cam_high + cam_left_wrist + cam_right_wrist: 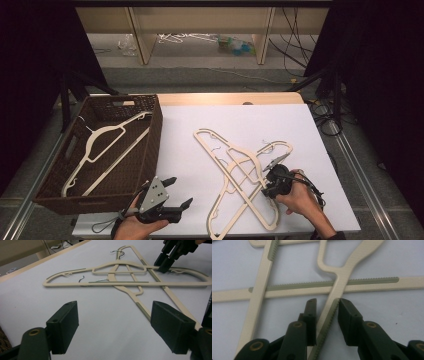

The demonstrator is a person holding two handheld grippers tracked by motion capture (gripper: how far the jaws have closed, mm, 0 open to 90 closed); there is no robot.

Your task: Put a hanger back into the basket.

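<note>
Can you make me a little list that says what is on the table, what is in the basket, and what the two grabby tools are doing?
table: white table, light wood edge at the far side
on the table: a pile of cream hangers, crossed over each other
basket: brown woven basket at the left
in the basket: one cream hanger
left gripper: open, nothing between its fingers, above the table
right gripper: down at the pile, one hanger's bar between its fingers

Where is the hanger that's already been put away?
In the high view, one cream hanger lies slantwise inside the brown wicker basket at the table's left, apart from the crossed hangers on the white sheet to its right.
</note>
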